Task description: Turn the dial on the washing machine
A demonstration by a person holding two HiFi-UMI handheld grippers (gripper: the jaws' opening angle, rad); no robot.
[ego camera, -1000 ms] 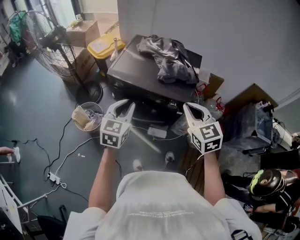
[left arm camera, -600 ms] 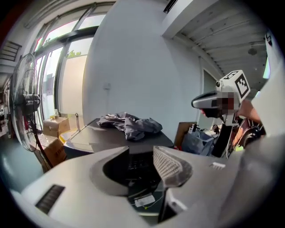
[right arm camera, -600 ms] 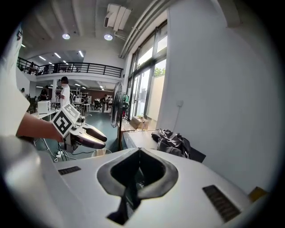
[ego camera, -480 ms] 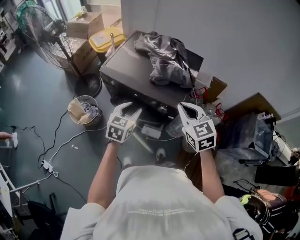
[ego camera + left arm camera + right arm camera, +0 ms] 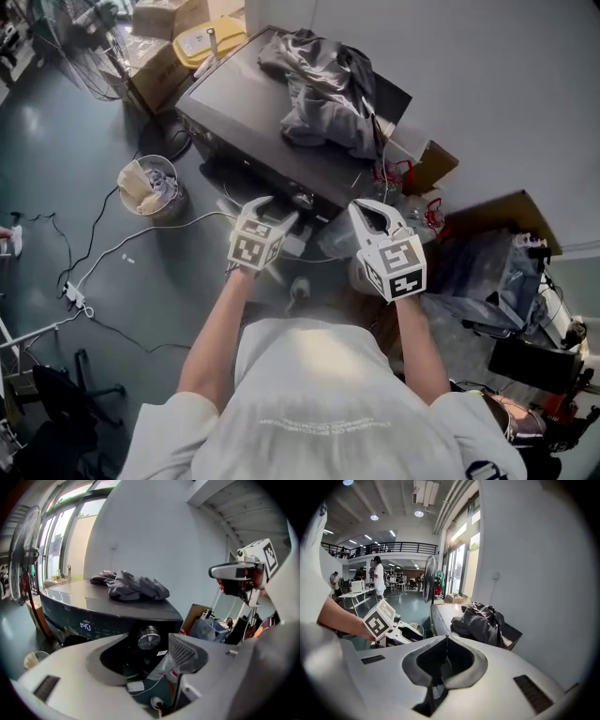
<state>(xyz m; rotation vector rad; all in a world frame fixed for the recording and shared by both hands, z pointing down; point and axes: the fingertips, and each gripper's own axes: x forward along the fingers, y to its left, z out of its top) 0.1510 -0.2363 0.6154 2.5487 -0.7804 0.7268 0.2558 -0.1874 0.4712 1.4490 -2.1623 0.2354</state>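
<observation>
Faced a dark washing machine (image 5: 246,120) set against a grey wall, with a heap of grey clothes (image 5: 314,80) lying on its lid; made out the round silver dial (image 5: 149,638) on the front panel, to the right of a lit display (image 5: 85,626). Held the left gripper (image 5: 277,208) low before that panel, aimed at it and tilted downward; had just been opening its jaws, now spread wide and released, with nothing pressed between the pads; saw the dial through the gap in the left gripper view, beyond the tips and untouched. Held the right gripper (image 5: 367,208) just beside the left one, near the machine's right front corner; clenched tip to tip there, gripping nothing. Noted a standing fan (image 5: 23,559) off to the machine's left; noted a round bin (image 5: 145,186) of rubbish on the grey floor near the machine's front, with a white cable (image 5: 122,246) trailing past it.
</observation>
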